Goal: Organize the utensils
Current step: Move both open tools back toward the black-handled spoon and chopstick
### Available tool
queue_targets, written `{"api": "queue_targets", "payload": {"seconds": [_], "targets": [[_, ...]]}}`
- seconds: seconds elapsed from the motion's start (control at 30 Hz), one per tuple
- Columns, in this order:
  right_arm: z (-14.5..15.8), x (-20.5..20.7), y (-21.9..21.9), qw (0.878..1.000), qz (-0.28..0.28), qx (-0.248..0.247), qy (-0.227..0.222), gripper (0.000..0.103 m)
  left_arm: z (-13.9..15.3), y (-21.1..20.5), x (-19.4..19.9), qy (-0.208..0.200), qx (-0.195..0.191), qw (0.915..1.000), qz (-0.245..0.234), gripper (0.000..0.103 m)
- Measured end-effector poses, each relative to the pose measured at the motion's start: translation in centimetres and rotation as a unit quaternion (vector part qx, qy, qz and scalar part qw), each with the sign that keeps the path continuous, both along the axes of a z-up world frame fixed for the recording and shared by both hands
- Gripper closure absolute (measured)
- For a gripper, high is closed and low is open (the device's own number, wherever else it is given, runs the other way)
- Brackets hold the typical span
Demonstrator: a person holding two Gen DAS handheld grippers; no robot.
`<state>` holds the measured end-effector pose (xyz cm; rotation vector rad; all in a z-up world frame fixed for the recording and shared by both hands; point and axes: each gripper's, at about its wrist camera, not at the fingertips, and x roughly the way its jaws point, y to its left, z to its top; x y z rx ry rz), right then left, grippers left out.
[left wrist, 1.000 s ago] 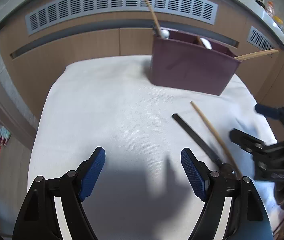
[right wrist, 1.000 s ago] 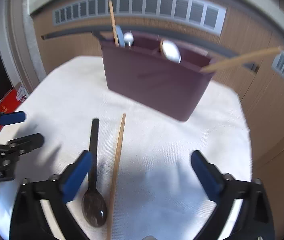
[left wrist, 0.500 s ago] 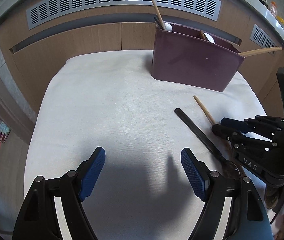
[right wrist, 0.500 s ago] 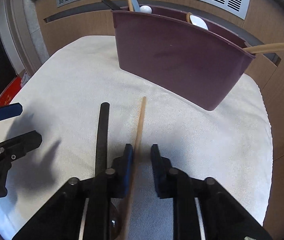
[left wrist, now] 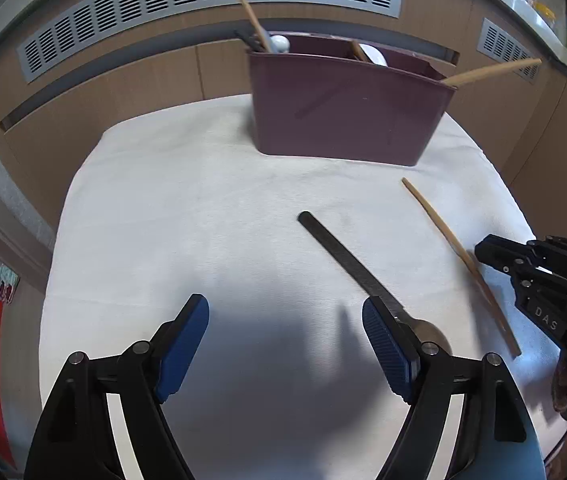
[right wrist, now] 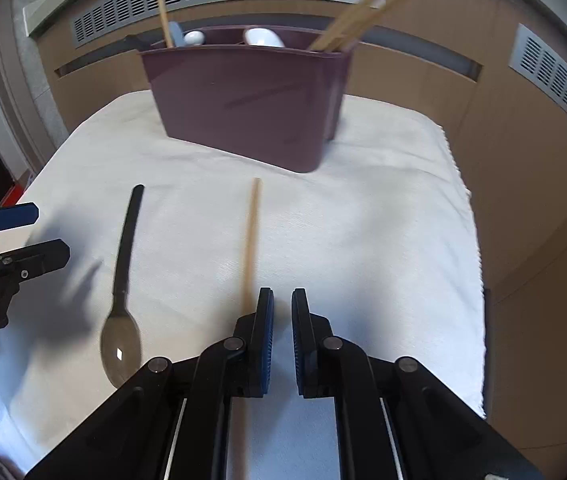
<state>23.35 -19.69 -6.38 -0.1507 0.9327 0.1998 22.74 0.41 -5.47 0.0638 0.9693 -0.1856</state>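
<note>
Across the lower left view, the cloth-covered counter (left wrist: 155, 208) lies bare out to its left edge, and our left claw (left wrist: 283, 306) hangs spread above it. Our right claw (right wrist: 282, 296) has just been closing and is now pressed together on nothing. The chopstick (right wrist: 252, 232), between its pads half a second ago, lies just outside the picture-left finger. Only the right view shows that gap. The spoon (right wrist: 125, 248) lies further left, and the caddy (right wrist: 243, 104) stands behind.

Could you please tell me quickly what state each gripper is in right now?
Left gripper: jaws open, nothing between them.
Right gripper: jaws shut with nothing visibly between them; the loose chopstick lies just beside them.
</note>
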Motion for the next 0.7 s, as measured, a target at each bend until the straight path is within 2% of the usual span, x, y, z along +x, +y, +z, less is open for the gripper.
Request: {"api": "queue_targets", "payload": {"seconds": [0.13, 0.27, 0.33, 0.4, 0.47, 0.53, 0.6, 0.7], "targets": [[0.3, -0.8, -1.6, 1.000, -0.013, 0.013, -0.008, 0.091, -0.3, -1.8, 0.5, 0.009, 0.005, 0.9999, -0.007, 0.023], [0.2, -1.4, -2.8, 0.999, -0.025, 0.027, -0.007, 0.067, -0.7, -3.4, 1.5, 0.015, 0.012, 0.9998, 0.000, 0.023], [0.1, -1.6, -3.1, 0.999, -0.028, 0.028, -0.007, 0.065, -0.9, -4.4, 1.9, 0.017, 0.019, 0.9997, -0.006, 0.023], [-0.1, -1.4, -3.2, 0.999, -0.033, 0.028, -0.006, 0.058, -1.2, -5.8, 1.9, 0.011, 0.040, 0.9990, -0.019, 0.023], [0.1, -1.6, -3.3, 0.999, -0.038, 0.028, -0.010, 0.043, -1.6, -6.8, 1.6, 0.010, 0.056, 0.9979, -0.032, 0.023], [0.3, -1.8, -3.3, 0.999, -0.038, 0.026, -0.017, 0.036, -1.9, -7.3, 0.9, 0.010, 0.070, 0.9964, -0.047, 0.023], [0.5, -1.9, -3.2, 0.999, -0.039, 0.025, -0.021, 0.035, -1.8, -7.3, -0.1, 0.007, 0.074, 0.9956, -0.057, 0.023], [0.4, -1.9, -3.5, 0.998, -0.044, 0.028, -0.019, 0.035, -1.0, -6.8, -2.3, 0.000, 0.050, 0.9953, -0.083, 0.023]]}}
